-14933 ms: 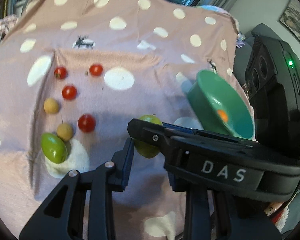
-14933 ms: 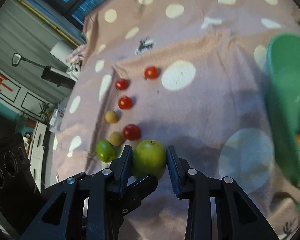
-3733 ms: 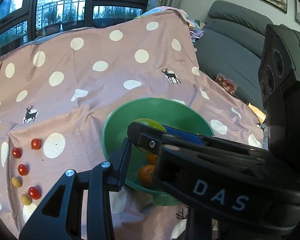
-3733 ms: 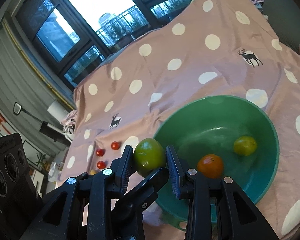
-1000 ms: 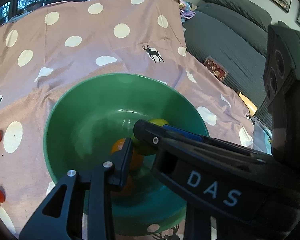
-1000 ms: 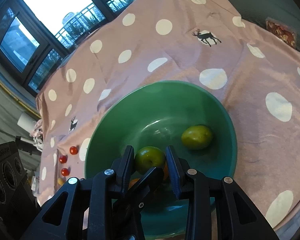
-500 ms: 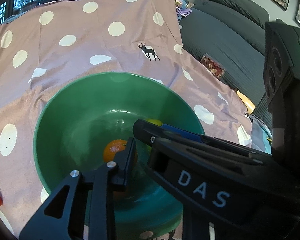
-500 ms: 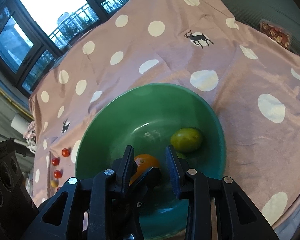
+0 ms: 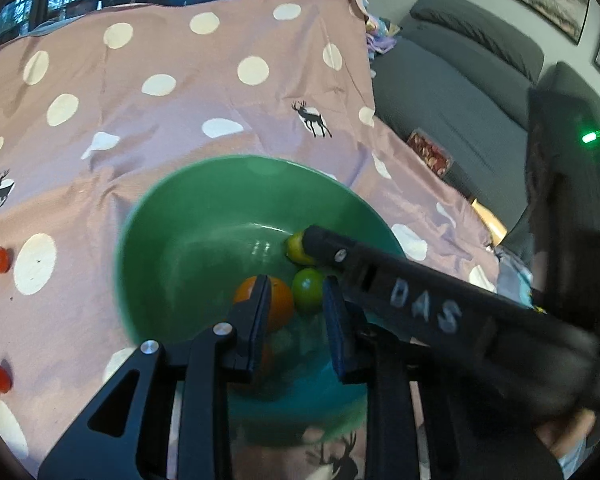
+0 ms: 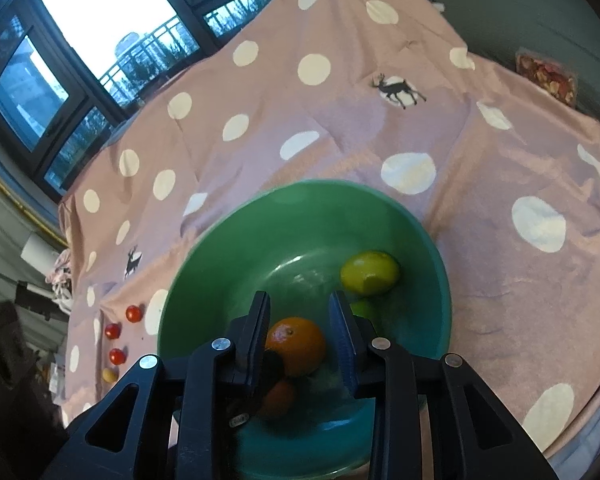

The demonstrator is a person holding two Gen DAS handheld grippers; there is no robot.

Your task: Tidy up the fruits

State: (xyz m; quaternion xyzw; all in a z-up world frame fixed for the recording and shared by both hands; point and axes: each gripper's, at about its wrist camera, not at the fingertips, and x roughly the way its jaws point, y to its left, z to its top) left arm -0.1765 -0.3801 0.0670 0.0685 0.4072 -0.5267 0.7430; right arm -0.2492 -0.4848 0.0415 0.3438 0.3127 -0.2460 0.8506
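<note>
Over the green bowl (image 10: pixel 428 240) — both tongs (image 9: pixel 296 316) (image 10: pixel 300 328) parted, empty | tabletop right edge near | lime (image 10: pixel 370 272) clear only in right view

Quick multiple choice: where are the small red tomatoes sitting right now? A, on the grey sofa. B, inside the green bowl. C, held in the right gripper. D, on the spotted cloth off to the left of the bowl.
D: the red tomatoes lie on the spotted cloth left of the green bowl, which holds only an orange and green fruit.
</note>
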